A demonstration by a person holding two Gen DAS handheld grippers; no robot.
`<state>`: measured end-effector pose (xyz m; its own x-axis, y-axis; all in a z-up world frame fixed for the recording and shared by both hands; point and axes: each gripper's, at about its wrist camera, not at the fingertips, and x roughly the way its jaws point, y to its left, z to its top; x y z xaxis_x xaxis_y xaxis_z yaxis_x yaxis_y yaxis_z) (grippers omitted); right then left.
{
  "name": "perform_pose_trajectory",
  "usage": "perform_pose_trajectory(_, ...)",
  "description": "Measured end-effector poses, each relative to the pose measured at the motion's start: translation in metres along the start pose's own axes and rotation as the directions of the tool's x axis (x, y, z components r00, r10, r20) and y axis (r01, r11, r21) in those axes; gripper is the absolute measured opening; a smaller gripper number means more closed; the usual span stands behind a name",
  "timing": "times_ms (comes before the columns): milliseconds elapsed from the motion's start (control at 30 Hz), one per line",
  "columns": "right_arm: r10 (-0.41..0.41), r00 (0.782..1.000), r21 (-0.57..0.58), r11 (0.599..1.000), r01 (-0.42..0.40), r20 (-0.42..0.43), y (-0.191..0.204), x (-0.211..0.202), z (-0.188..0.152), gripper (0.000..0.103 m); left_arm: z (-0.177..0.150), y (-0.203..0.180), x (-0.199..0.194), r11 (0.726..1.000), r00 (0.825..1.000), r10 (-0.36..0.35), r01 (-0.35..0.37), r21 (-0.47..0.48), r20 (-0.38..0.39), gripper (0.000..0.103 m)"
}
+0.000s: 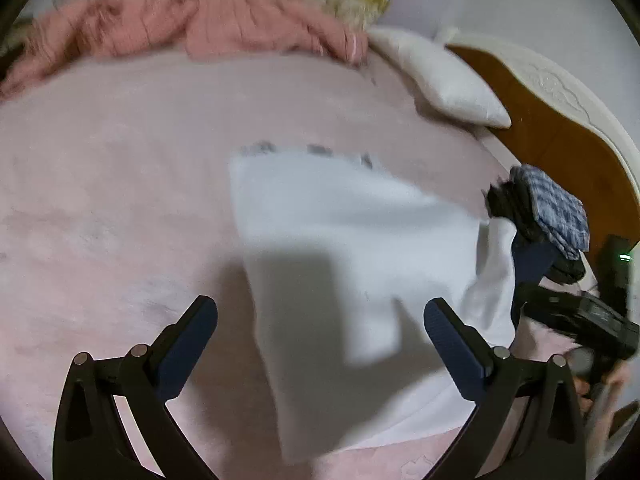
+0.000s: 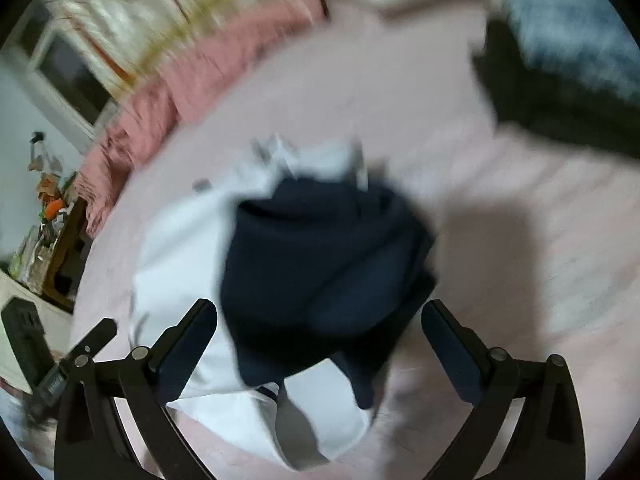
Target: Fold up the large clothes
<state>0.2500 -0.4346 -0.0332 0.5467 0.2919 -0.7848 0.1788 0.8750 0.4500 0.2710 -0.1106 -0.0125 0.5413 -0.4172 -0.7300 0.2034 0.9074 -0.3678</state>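
Note:
A white garment (image 1: 340, 248) lies partly folded on the pink bed cover (image 1: 120, 200); its right edge stands up a little. In the right wrist view the same white garment (image 2: 180, 256) has a dark navy part (image 2: 320, 264) bunched on top of it. My left gripper (image 1: 320, 332) is open and empty above the garment's near edge. My right gripper (image 2: 320, 336) is open and empty just above the navy part. The right gripper's body (image 1: 580, 320) shows at the right edge of the left wrist view, and the left gripper's body (image 2: 80, 356) at the lower left of the right one. Both views are blurred.
A rumpled pink blanket (image 1: 180, 24) lies along the far side of the bed. A white pillow (image 1: 444, 76) rests by the wooden headboard (image 1: 560, 136). A stack of dark and blue checked clothes (image 1: 548, 216) sits at the right. A cluttered side table (image 2: 48, 240) stands beyond the bed.

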Motion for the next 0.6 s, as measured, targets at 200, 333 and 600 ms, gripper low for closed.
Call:
perform_pose_trajectory(200, 0.096, 0.994, 0.103, 0.991, -0.089, -0.059, -0.026, 0.044, 0.004, 0.102, 0.000, 0.029, 0.059, 0.968, 0.976, -0.134, 0.092, -0.233, -0.170, 0.103)
perform_pose_trajectory(333, 0.174, 0.984, 0.069, 0.983, -0.171, -0.047, -0.023, 0.060, 0.018, 0.037, 0.009, 0.035, 0.070, 0.948, 0.959, -0.249, 0.213, -0.235, -0.135, 0.078)
perform_pose_trajectory(600, 0.202, 0.969, -0.146, 0.972, -0.182, 0.139, 0.036, 0.005, 0.026, 0.021, 0.023, -0.014, 0.027, 0.989, 0.988, -0.151, 0.151, 0.003, -0.040, 0.042)
